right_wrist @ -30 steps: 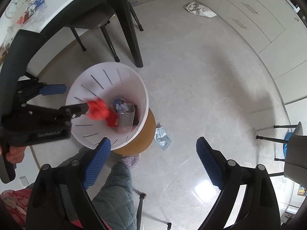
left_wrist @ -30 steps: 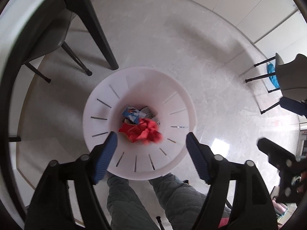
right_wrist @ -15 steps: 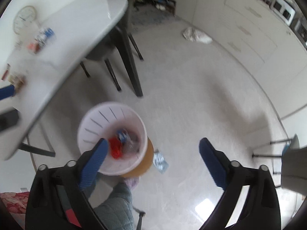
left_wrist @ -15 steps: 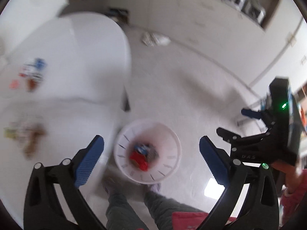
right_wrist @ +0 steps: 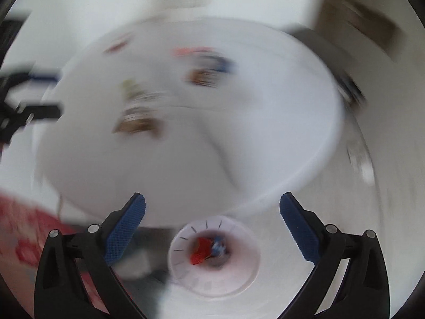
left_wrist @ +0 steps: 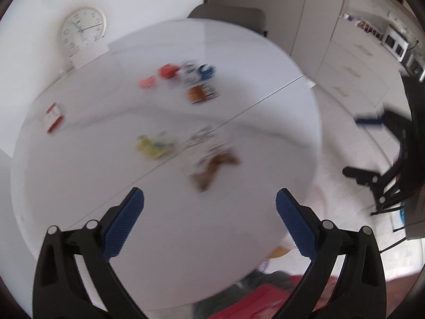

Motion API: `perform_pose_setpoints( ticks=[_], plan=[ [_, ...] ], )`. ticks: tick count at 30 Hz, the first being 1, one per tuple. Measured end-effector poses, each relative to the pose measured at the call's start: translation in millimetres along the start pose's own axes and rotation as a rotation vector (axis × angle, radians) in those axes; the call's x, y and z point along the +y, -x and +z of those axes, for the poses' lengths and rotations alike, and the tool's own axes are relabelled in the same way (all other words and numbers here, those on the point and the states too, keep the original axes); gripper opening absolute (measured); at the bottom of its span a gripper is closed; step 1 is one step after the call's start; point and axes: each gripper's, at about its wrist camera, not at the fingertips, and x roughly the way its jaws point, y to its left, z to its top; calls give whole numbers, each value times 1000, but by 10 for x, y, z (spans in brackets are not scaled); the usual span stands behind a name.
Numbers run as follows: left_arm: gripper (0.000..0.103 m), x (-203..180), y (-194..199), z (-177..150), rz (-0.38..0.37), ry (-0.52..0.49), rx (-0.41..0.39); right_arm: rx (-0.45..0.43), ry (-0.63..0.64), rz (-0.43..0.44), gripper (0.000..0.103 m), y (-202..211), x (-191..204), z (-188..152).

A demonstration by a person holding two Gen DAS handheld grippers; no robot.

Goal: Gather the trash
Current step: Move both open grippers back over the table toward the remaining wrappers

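Observation:
My left gripper (left_wrist: 209,199) is open and empty above the near part of the round white table (left_wrist: 239,226). Scattered trash lies on it, blurred: a brown wrapper (left_wrist: 212,167), a yellow wrapper (left_wrist: 150,146), a red-and-white packet (left_wrist: 53,117), an orange-brown packet (left_wrist: 202,94), and red and blue pieces (left_wrist: 186,71). My right gripper (right_wrist: 212,203) is open and empty, off the table's edge, above the white trash bin (right_wrist: 239,273) on the floor. The bin holds red trash (right_wrist: 200,250) and blue trash (right_wrist: 217,244). The right gripper also shows in the left wrist view (left_wrist: 372,154).
A white wall clock (left_wrist: 81,30) hangs behind the table. A grey chair (left_wrist: 228,17) stands at the far side. White cabinets (left_wrist: 353,61) line the right wall. The left gripper shows at the left of the right wrist view (right_wrist: 29,98). Both views are motion-blurred.
Both grippers have swung up from the trash bin toward the table. The red trash dropped by the left gripper now lies in the bin. Both grippers stay open.

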Motion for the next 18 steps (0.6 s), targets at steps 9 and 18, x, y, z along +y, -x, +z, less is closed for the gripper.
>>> perform_pose_setpoints(
  ticks=[9, 18],
  plan=[
    [95, 743, -153, -184, 9, 187, 23, 98, 591, 198, 100, -913, 663, 1088],
    [95, 1077, -426, -264, 2, 391, 48, 190, 832, 290, 100, -1531, 799, 1485]
  ],
)
